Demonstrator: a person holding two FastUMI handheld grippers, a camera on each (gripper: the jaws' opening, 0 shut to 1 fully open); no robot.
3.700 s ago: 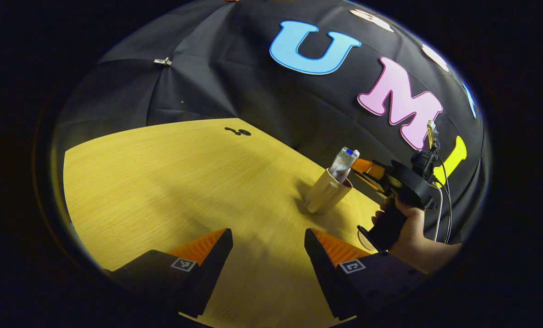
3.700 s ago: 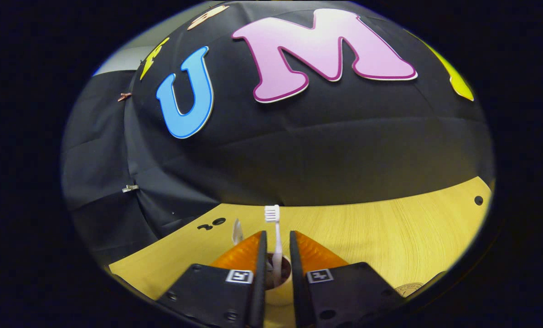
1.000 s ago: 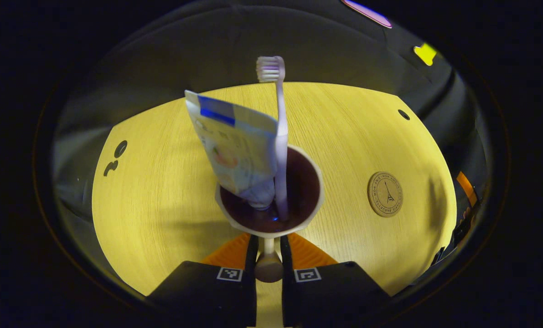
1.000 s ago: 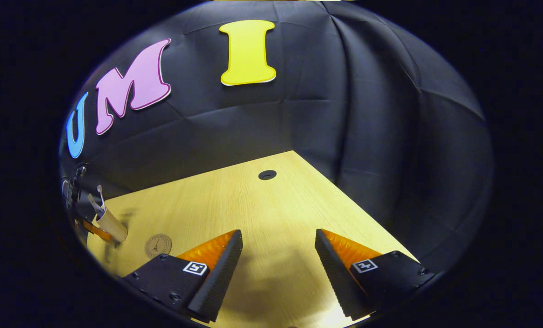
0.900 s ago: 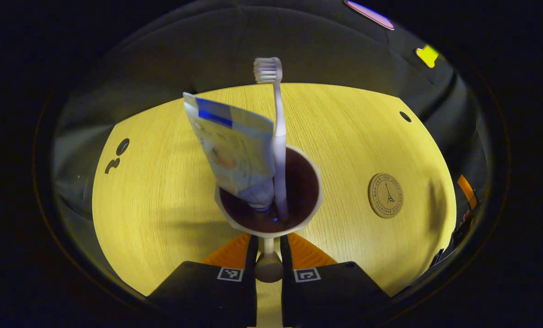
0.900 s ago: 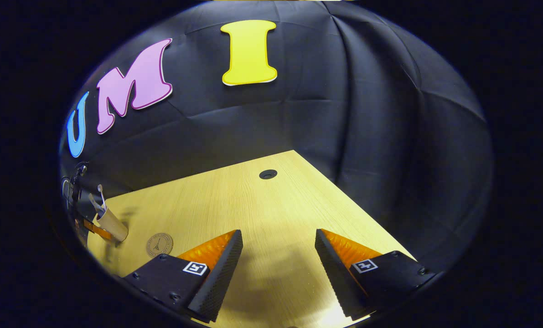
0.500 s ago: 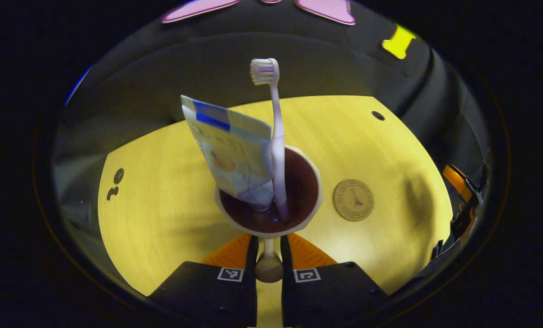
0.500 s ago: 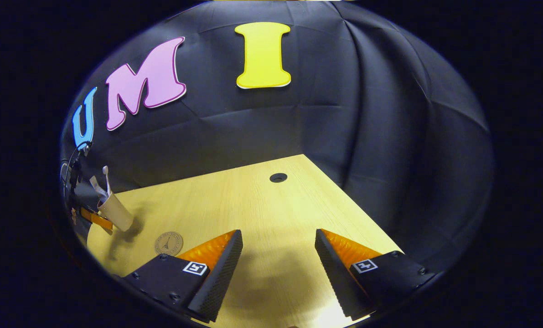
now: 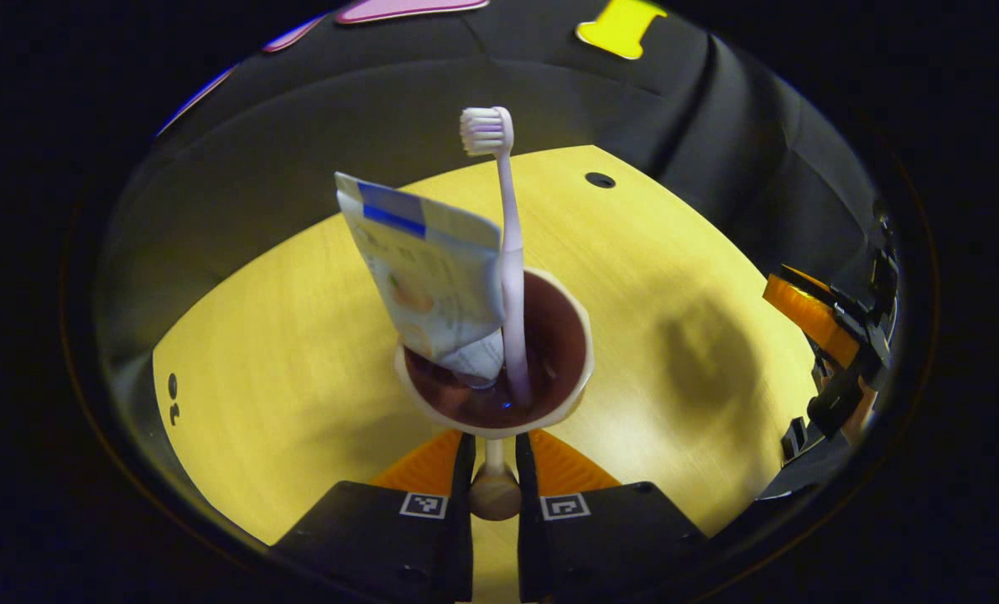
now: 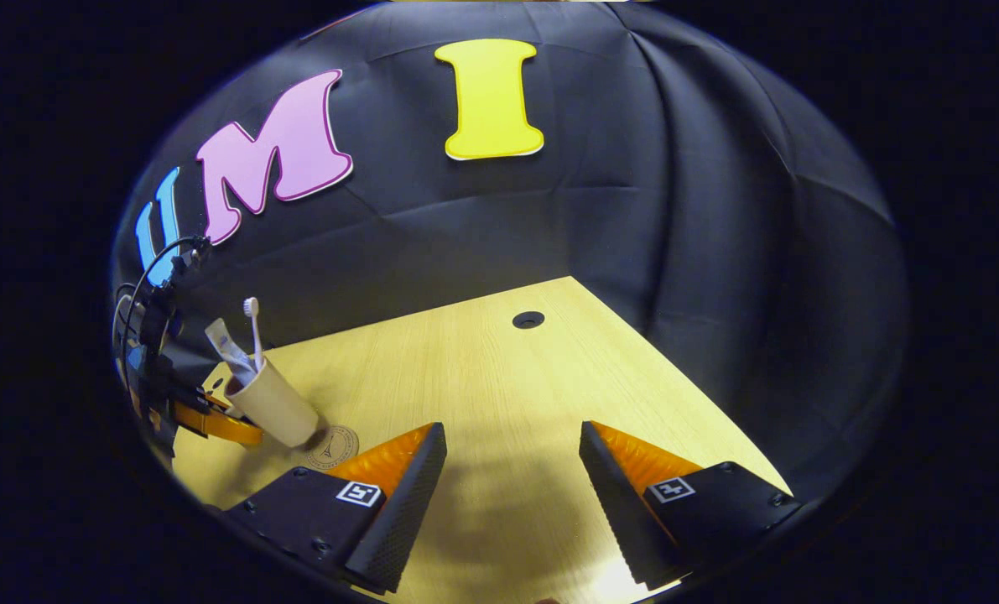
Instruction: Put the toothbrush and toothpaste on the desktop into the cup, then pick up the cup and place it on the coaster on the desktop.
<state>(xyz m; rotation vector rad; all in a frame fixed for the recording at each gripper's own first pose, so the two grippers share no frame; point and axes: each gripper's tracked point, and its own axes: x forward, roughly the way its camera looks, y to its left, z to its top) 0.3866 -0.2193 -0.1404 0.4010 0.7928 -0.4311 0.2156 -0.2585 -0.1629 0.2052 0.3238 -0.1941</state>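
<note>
- Spreading wide and bare ahead of the right gripper [image 10: 507, 470]: desktop [image 10: 499, 377], its far edges meeting the cloth wall.
- Gaping, gripping nothing.
- Pinching the cup [image 9: 499, 394] by its handle: left gripper [image 9: 493, 470], toothpaste [image 9: 432, 268] and toothbrush [image 9: 507, 252] standing inside.
- Hovering at the coaster [image 10: 331, 446] edge.

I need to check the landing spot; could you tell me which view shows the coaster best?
The right gripper view: the coaster lies on the desktop, partly covered by the cup's base. In the left gripper view the cup fills the middle and I cannot make the coaster out.
</note>
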